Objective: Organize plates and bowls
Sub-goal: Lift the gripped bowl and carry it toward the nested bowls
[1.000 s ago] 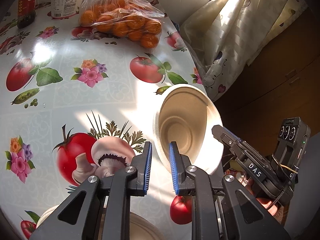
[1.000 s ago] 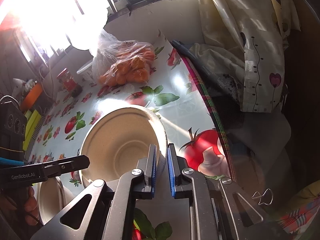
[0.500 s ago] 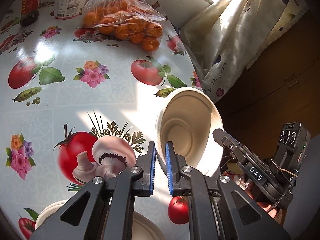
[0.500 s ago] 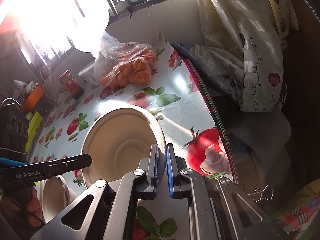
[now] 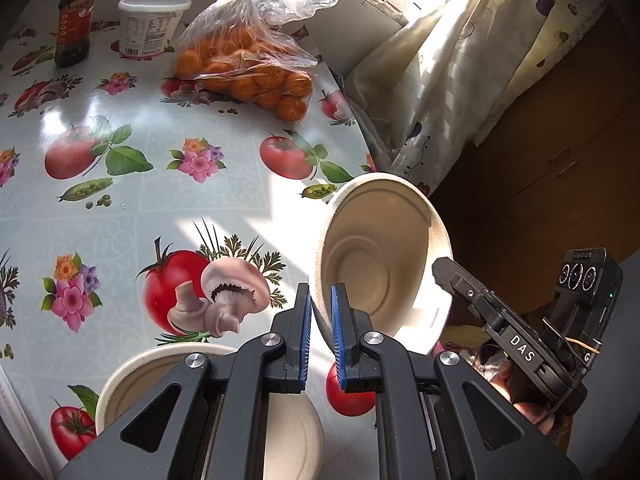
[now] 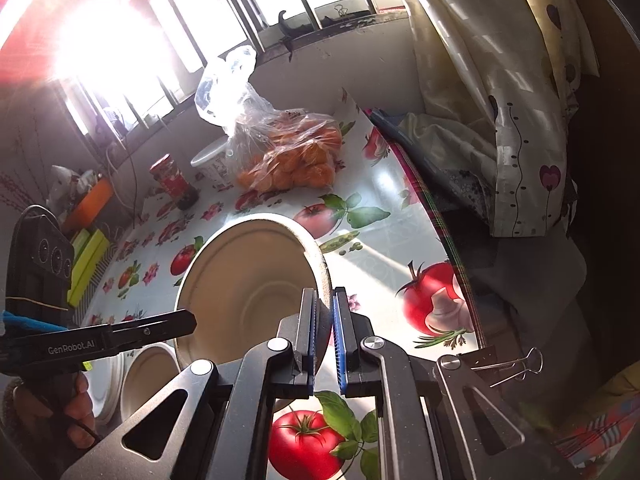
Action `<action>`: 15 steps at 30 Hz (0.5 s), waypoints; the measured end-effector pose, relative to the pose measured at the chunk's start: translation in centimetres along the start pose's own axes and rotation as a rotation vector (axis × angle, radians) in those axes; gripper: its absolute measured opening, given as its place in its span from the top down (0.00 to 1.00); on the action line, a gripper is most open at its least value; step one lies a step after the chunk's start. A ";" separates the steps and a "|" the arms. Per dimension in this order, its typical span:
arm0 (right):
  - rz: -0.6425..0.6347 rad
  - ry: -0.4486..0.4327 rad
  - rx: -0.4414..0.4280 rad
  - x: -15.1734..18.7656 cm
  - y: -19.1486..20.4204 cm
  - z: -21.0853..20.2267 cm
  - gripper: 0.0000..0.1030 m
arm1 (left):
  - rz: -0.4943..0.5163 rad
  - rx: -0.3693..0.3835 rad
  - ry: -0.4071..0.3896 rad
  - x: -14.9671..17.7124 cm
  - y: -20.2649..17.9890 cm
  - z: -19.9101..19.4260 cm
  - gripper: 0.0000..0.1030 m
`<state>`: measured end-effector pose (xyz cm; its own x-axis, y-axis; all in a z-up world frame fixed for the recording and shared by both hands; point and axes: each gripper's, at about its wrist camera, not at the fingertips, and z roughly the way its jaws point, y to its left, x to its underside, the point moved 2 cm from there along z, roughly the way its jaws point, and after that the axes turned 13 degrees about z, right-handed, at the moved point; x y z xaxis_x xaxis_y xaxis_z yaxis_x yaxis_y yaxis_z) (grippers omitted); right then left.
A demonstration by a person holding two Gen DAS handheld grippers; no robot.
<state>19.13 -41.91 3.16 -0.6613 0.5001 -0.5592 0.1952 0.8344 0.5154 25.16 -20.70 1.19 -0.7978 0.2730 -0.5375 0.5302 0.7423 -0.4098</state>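
The left tongs [image 5: 320, 318] and the right tongs [image 6: 326, 320] both hold one pale beige moulded-fibre bowl [image 5: 380, 256]: each pair is pinched narrow on the rim, one on either side, so the bowl hangs tilted, lifted off the glossy oilcloth-covered desk printed with tomatoes, mushrooms and flowers [image 5: 168, 196], its mouth turned toward the near side, close to the desk's right edge. A second pale fibre bowl [image 5: 132, 376] sits upright on the desk at the near left, partly hidden under the left tongs; in the right wrist view it appears to rest in or beside a stack of white plates [image 6: 104, 384], though the overlap is hard to read. Far across the desk lie a clear plastic bag of oranges [image 5: 248, 68], a white plastic tub [image 5: 154, 24] and a dark jar with a red label [image 5: 76, 24], well apart from the work. The held bowl looks very light and thin-walled, stiff enough to keep its shape yet likely to flex or crease if squeezed hard, and its matt surface should not slip. The rolled rim seems the best place to grip, with opposite holds keeping it from swinging. Nesting it into the second bowl seems the likely next step.
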 end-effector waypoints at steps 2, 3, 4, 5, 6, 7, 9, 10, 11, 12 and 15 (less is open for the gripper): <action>-0.002 0.000 -0.007 0.3 0.6 -0.6 0.91 | 0.001 0.000 -0.008 0.4 0.0 -0.7 0.90; -0.007 -0.003 -0.016 0.5 0.9 -0.9 0.91 | -0.001 -0.003 -0.014 0.6 0.1 -1.1 0.90; -0.011 -0.005 -0.024 0.7 1.3 -1.2 0.91 | -0.004 -0.003 -0.019 0.8 0.2 -1.5 0.90; -0.014 -0.007 -0.029 1.0 1.6 -1.5 0.91 | -0.007 -0.002 -0.026 1.0 0.2 -1.9 0.90; -0.018 -0.011 -0.035 1.2 1.9 -1.8 0.91 | -0.007 -0.004 -0.034 1.3 0.2 -2.3 0.90; -0.022 -0.013 -0.043 1.4 2.2 -2.1 0.91 | -0.006 -0.008 -0.041 1.5 0.2 -2.7 0.90; -0.022 -0.016 -0.059 1.8 2.8 -2.5 0.91 | -0.010 -0.010 -0.052 1.9 0.4 -3.5 0.90; -0.022 -0.017 -0.069 2.1 3.1 -2.8 0.91 | -0.013 -0.010 -0.055 2.2 0.5 -3.9 0.90; -0.024 -0.017 -0.077 2.2 3.4 -3.0 0.91 | -0.017 -0.009 -0.061 2.4 0.6 -4.3 0.90; -0.026 -0.018 -0.084 2.5 3.7 -3.3 0.91 | -0.017 -0.011 -0.067 2.7 0.7 -4.7 0.90; -0.042 -0.017 -0.104 3.2 4.8 -3.8 0.91 | -0.023 -0.023 -0.080 3.3 1.1 -5.8 0.90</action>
<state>15.24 -37.16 6.33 -0.6546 0.4695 -0.5925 0.0903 0.8267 0.5553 21.47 -15.47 3.25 -0.7841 0.2067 -0.5852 0.5042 0.7619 -0.4066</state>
